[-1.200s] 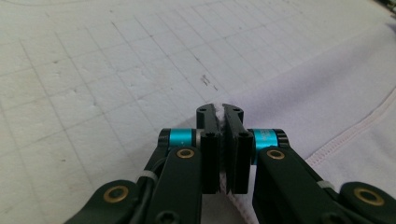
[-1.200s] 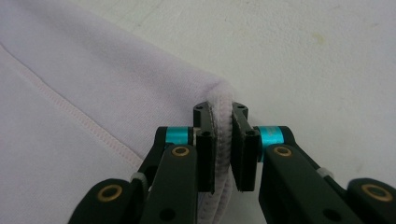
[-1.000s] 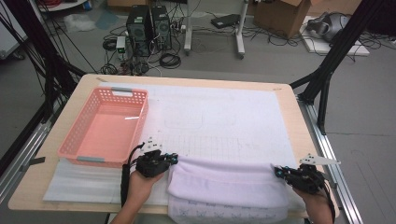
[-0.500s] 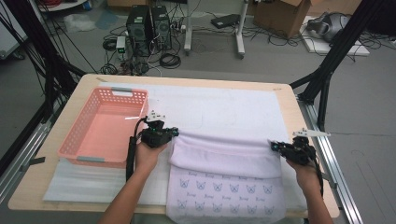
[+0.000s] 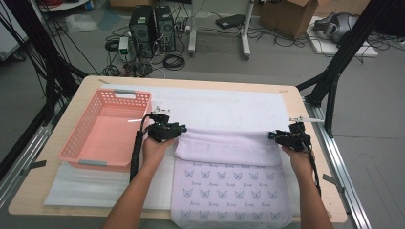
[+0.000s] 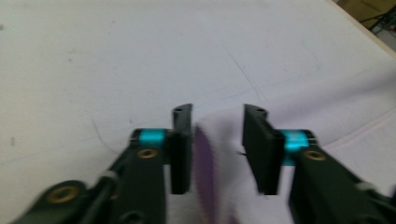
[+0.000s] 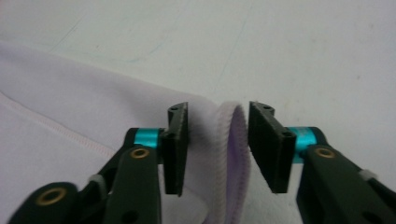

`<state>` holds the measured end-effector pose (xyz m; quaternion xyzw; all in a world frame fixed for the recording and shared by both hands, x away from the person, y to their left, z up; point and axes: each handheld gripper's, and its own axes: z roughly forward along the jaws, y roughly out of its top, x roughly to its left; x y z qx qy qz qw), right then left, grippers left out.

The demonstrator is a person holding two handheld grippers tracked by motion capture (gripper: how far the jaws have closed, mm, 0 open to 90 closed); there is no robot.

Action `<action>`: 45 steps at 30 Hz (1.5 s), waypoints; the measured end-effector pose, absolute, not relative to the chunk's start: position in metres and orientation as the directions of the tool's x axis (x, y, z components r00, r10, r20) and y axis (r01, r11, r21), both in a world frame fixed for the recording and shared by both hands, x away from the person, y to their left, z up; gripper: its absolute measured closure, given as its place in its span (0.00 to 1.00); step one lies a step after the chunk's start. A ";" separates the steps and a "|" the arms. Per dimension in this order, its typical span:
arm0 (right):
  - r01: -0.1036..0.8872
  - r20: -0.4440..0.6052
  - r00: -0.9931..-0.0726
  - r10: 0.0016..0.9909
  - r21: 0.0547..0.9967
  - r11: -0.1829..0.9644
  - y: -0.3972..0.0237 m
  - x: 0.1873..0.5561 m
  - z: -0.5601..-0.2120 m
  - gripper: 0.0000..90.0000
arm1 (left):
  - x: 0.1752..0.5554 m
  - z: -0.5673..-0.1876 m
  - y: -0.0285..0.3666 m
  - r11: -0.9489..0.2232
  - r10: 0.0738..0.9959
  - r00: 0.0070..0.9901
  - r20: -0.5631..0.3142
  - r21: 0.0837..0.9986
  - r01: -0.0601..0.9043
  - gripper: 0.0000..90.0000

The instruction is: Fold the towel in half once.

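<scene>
lab workspace, computer towers (image 5: pixel 152 25), tangled floor cables (image 5: pixel 172 61), black rig frame (image 5: pixel 341 55)

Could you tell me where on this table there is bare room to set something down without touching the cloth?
Free: the white mat between the pink basket and the table's right edge, beyond the folded lilac towel; also the strip in front of the basket. Crowded: the towel's fold line, where the left gripper and right gripper sit.

The wooden table (image 5: pixel 86 88) carries a white mat (image 5: pixel 229 107), on which rest a pink basket (image 5: pixel 107 129) at left and a folded lilac towel (image 5: pixel 229 183) near the front edge.
</scene>
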<state>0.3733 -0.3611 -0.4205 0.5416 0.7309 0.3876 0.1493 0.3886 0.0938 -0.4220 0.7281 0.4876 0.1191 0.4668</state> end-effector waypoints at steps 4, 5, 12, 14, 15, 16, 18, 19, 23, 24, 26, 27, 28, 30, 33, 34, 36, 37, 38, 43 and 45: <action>0.665 0.208 -0.365 0.908 0.740 0.097 -0.365 0.365 -0.414 0.61 | 0.379 -0.417 0.089 -0.126 0.794 0.539 -0.279 0.794 0.595 0.58; 0.661 0.202 -0.368 0.908 0.743 0.103 -0.366 0.362 -0.411 0.61 | 0.377 -0.416 0.088 -0.132 0.791 0.547 -0.274 0.796 0.591 0.58; 0.700 0.193 -0.416 0.889 0.692 0.178 -0.372 0.341 -0.417 0.60 | 0.360 -0.431 0.089 -0.119 0.793 0.533 -0.296 0.782 0.612 0.57; 0.705 0.201 -0.423 0.884 0.685 0.182 -0.375 0.336 -0.421 0.62 | 0.357 -0.433 0.090 -0.129 0.794 0.534 -0.292 0.777 0.616 0.59; 0.711 0.207 -0.425 0.881 0.679 0.184 -0.376 0.335 -0.422 0.65 | 0.356 -0.434 0.089 -0.147 0.794 0.535 -0.287 0.764 0.628 0.60; 0.714 0.212 -0.435 0.875 0.674 0.191 -0.375 0.333 -0.424 0.68 | 0.355 -0.435 0.090 -0.174 0.790 0.547 -0.277 0.755 0.633 0.65; 0.707 0.185 -0.459 0.869 0.669 0.231 -0.374 0.331 -0.426 0.78 | 0.353 -0.435 0.087 -0.220 0.783 0.567 -0.256 0.738 0.638 0.86; 0.705 0.175 -0.466 0.868 0.666 0.244 -0.373 0.330 -0.427 0.83 | 0.352 -0.435 0.086 -0.245 0.785 0.574 -0.234 0.734 0.634 0.97; 0.688 0.143 -0.478 0.866 0.675 0.268 -0.373 0.326 -0.427 0.95 | 0.347 -0.433 0.084 -0.252 0.789 0.575 -0.215 0.741 0.623 1.00; 0.682 0.139 -0.479 0.867 0.681 0.268 -0.374 0.324 -0.427 0.96 | 0.345 -0.433 0.085 -0.235 0.792 0.569 -0.222 0.749 0.620 1.00; 0.672 0.135 -0.479 0.868 0.693 0.263 -0.375 0.319 -0.427 0.96 | 0.340 -0.436 0.087 -0.225 0.795 0.563 -0.226 0.752 0.619 1.00; 0.668 0.136 -0.478 0.868 0.698 0.258 -0.376 0.316 -0.427 0.96 | 0.338 -0.436 0.089 -0.226 0.793 0.565 -0.226 0.753 0.618 1.00; 0.665 0.146 -0.478 0.866 0.705 0.248 -0.378 0.313 -0.427 0.96 | 0.336 -0.436 0.090 -0.216 0.794 0.564 -0.229 0.761 0.612 1.00; 0.659 0.159 -0.481 0.862 0.714 0.237 -0.380 0.308 -0.428 0.96 | 0.327 -0.435 0.093 -0.176 0.787 0.562 -0.253 0.782 0.598 1.00; 0.643 0.170 -0.498 0.851 0.730 0.230 -0.382 0.294 -0.431 0.96 | 0.312 -0.436 0.097 -0.166 0.779 0.573 -0.253 0.799 0.578 1.00; 0.635 0.167 -0.500 0.850 0.738 0.229 -0.382 0.289 -0.432 0.96 | 0.307 -0.438 0.099 -0.164 0.778 0.575 -0.253 0.802 0.574 1.00; 0.622 0.169 -0.505 0.846 0.752 0.221 -0.384 0.278 -0.434 0.96 | 0.299 -0.441 0.103 -0.146 0.773 0.577 -0.264 0.811 0.567 1.00; 0.620 0.174 -0.504 0.846 0.754 0.215 -0.386 0.272 -0.434 0.96 | 0.295 -0.442 0.105 -0.135 0.772 0.576 -0.268 0.817 0.561 1.00; 0.615 0.170 -0.509 0.844 0.758 0.218 -0.387 0.269 -0.434 0.96 | 0.292 -0.442 0.107 -0.130 0.769 0.578 -0.272 0.819 0.558 1.00; 0.599 0.167 -0.520 0.838 0.771 0.218 -0.389 0.255 -0.432 0.96 | 0.278 -0.438 0.111 -0.107 0.756 0.589 -0.288 0.832 0.544 1.00; 0.600 0.162 -0.523 0.837 0.767 0.227 -0.390 0.251 -0.433 0.96 | 0.271 -0.437 0.112 -0.107 0.748 0.598 -0.289 0.836 0.538 1.00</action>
